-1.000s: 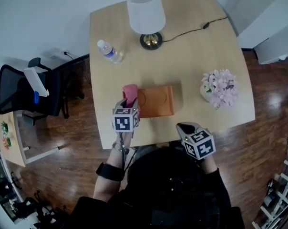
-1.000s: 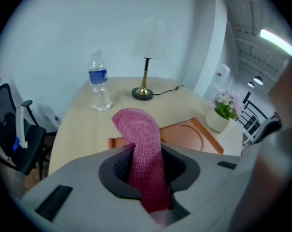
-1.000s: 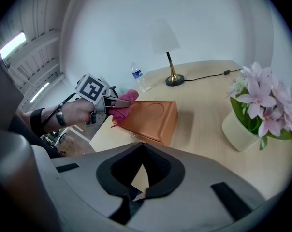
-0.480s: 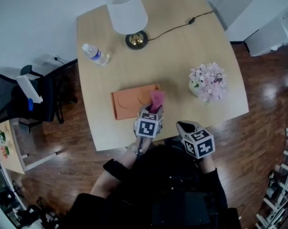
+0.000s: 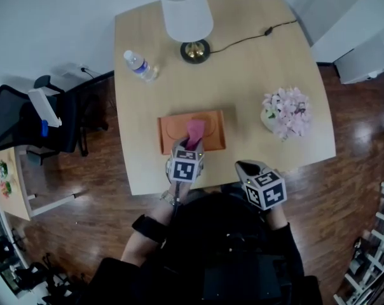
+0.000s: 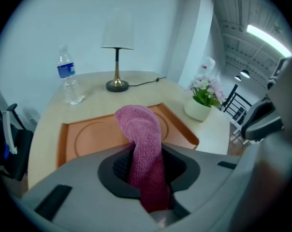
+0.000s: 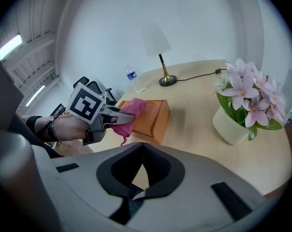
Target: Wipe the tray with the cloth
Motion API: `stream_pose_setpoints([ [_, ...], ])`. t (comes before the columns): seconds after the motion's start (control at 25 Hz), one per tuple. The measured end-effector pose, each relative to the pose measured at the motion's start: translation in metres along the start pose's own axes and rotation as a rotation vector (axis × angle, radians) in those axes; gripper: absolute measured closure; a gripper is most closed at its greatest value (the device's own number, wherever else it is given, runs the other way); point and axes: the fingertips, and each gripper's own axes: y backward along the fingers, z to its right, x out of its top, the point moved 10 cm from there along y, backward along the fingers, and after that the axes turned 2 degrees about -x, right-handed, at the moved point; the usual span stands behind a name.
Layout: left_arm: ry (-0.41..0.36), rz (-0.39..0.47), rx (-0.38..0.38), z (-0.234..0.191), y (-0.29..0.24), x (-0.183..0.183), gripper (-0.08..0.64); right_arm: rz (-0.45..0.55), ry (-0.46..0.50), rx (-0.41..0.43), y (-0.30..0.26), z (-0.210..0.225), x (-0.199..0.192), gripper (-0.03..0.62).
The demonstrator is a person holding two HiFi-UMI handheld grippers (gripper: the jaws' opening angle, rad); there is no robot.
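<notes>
An orange tray (image 5: 173, 134) lies on the wooden table, near its front edge. A pink cloth (image 5: 194, 132) stands up over the tray's middle, and my left gripper (image 5: 191, 147) is shut on its lower end. In the left gripper view the cloth (image 6: 143, 144) rises out of the jaws and droops forward over the tray (image 6: 88, 134). The right gripper view shows the left gripper (image 7: 118, 116) with the cloth (image 7: 131, 111) at the tray's (image 7: 153, 114) near corner. My right gripper (image 5: 244, 169) is shut and holds nothing; it hangs at the table's front edge, right of the tray.
A white lamp (image 5: 191, 19) with a black cable (image 5: 255, 38) stands at the back of the table. A water bottle (image 5: 140, 66) is at the back left, a pot of pink flowers (image 5: 286, 114) at the right. A black office chair (image 5: 27, 121) is off the left side.
My left gripper carried the cloth from the tray's left end to its right end, then back toward the middle. The right gripper stayed put.
</notes>
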Motion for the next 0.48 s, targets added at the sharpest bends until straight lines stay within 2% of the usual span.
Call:
stream_pose_setpoints([
  [0.28, -0.001, -0.005, 0.16, -0.066, 0.039, -0.031, 0.46, -0.014, 0.032, 0.011, -0.013, -0.015, 0.006, 0.584],
  [0.48, -0.038, -0.001, 0.167, -0.071, 0.044, -0.037, 0.46, -0.013, 0.05, 0.005, -0.018, -0.025, 0.012, 0.584],
])
